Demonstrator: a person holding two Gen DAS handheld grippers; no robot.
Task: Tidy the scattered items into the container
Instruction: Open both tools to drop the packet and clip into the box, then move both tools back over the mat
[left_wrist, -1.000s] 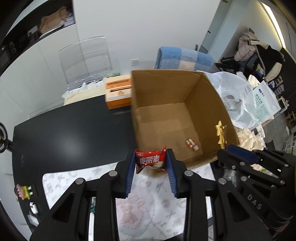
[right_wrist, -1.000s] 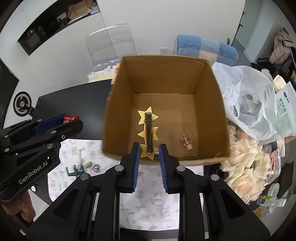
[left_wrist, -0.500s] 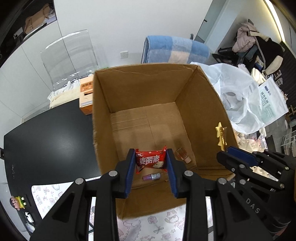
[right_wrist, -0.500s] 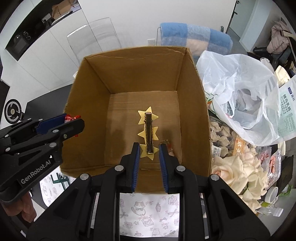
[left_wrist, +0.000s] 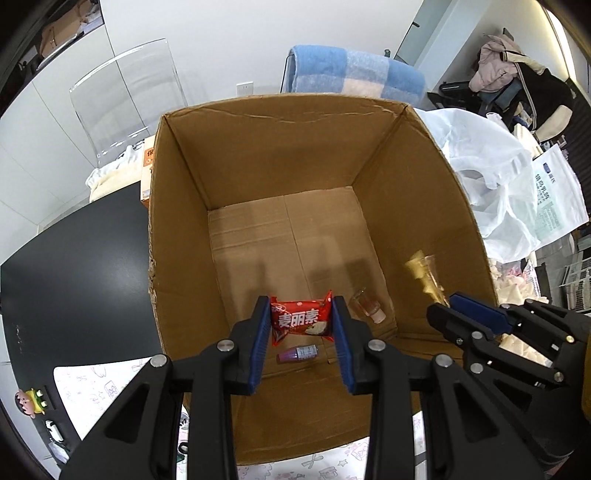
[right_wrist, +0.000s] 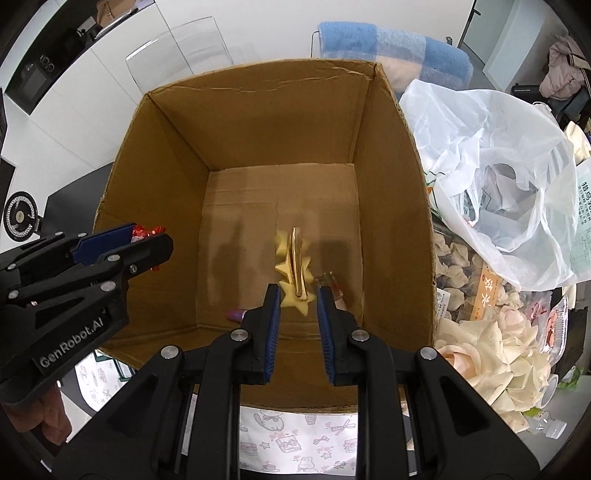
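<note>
Two small bottles (left_wrist: 297, 353) already lie at the near end of the box (left_wrist: 258, 158), while the left gripper (left_wrist: 300, 325) clamps a red snack (left_wrist: 300, 322) and the right gripper (right_wrist: 297, 300) seems to be letting go of a star clip (right_wrist: 293, 275) (blurred), both above the box floor.

One cardboard box (left_wrist: 177, 206) holds two small bottles, one clear (left_wrist: 366, 305) and one purple-capped (left_wrist: 298, 353); two tongs carry one red snack packet (left_wrist: 300, 322) and one yellow star clip (right_wrist: 294, 271).

Over the open cardboard box (left_wrist: 258, 155), the left gripper (left_wrist: 301, 325) jaws clamp a red snack packet (left_wrist: 300, 322).
</note>
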